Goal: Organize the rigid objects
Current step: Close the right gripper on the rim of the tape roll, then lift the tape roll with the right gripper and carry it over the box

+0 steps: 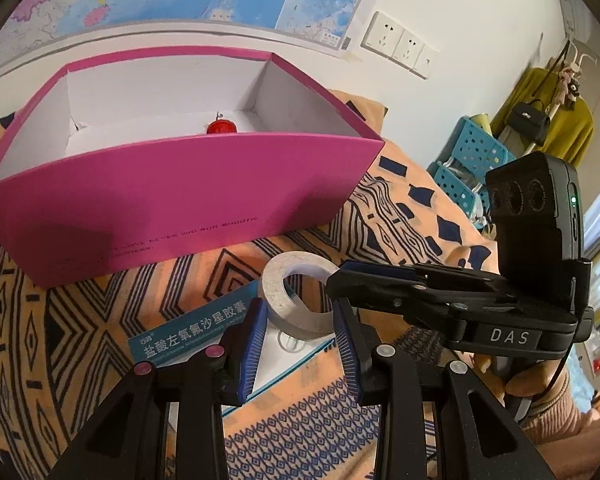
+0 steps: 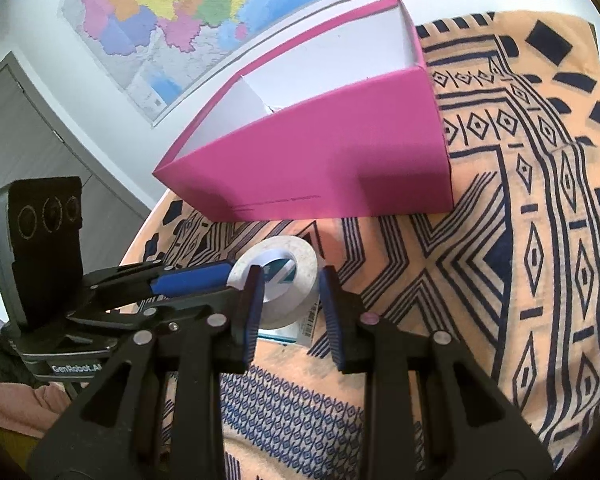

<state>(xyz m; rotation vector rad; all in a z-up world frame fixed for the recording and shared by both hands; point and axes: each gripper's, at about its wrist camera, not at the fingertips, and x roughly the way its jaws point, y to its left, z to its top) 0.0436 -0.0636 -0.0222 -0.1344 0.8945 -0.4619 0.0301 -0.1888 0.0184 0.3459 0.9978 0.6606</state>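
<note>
Both narrowly parted grippers, left gripper [image 1: 300, 316] and right gripper [image 2: 292, 284], flank the pale tape roll [image 1: 300, 296] lying flat; neither visibly clamps it; open magenta cardboard box [image 1: 180, 184] straight ahead.

The box [image 1: 188, 196] is magenta outside and white inside, with a red ball [image 1: 221, 127] in it. The cloth [image 2: 520, 200] is orange with navy diamonds, stripes and chevrons. At the cloth's 6 o'clock, an off-white tape roll [image 1: 296, 300] lies on a teal-and-white carton [image 1: 188, 336]. Both pairs of jaws have blue ribbed pads on black.
</note>
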